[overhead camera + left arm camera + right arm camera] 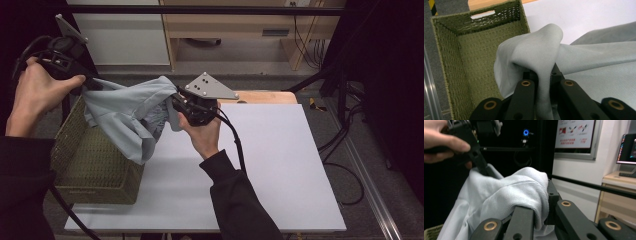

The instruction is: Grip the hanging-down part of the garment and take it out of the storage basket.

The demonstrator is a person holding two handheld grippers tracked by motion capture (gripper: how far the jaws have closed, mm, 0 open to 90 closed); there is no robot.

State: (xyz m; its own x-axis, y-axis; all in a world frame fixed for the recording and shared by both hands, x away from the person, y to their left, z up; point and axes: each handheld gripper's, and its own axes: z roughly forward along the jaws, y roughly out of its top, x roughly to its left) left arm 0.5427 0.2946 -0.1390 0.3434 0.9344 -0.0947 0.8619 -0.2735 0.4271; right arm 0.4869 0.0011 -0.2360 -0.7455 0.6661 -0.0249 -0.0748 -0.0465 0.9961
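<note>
Green basket beneath hanging garment

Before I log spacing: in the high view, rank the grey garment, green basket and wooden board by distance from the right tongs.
1. Garment: clamped in the right tongs.
2. Board: just behind, on the right.
3. Basket: lower left, under the garment's hanging end.

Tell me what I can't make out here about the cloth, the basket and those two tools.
- Cloth: what garment it is; bunched in the high view, cut off by the edges in both gripper views.
- Basket floor: partly covered by the hanging cloth, high view.
- Left hand-held gripper jaw tips: wrapped in cloth, left gripper view.
- Right hand-held gripper jaw tips: buried in cloth, right gripper view.
</note>
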